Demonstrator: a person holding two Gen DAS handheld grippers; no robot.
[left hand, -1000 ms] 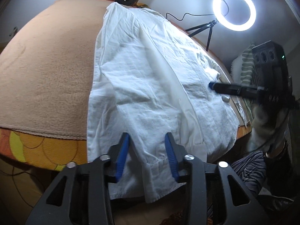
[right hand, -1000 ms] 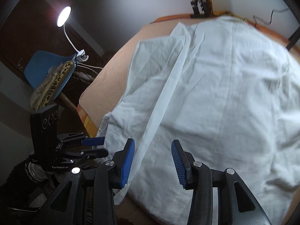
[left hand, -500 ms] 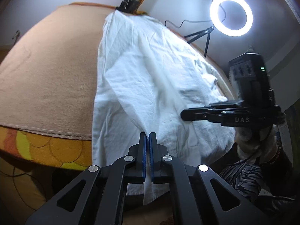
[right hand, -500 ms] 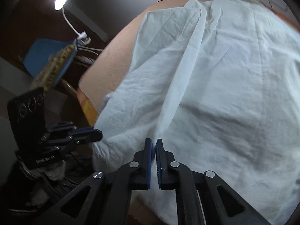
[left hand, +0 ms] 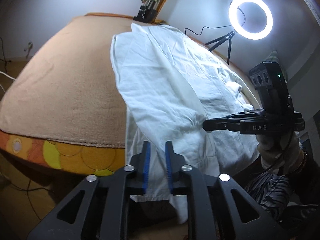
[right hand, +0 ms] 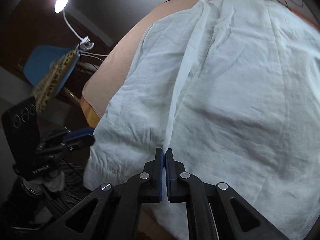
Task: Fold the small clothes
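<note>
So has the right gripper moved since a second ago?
Yes. In the left wrist view the right gripper has come lower against the ring light, now pinching the white garment.

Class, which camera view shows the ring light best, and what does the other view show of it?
The left wrist view: the ring light glows whole on its small tripod, beyond the white garment. The right wrist view does not show it at all.

The garment is lying spread across the bed, its near hem overhanging the bed's front edge. A ring light is standing behind the bed at right. A lamp is standing left of the bed.
</note>
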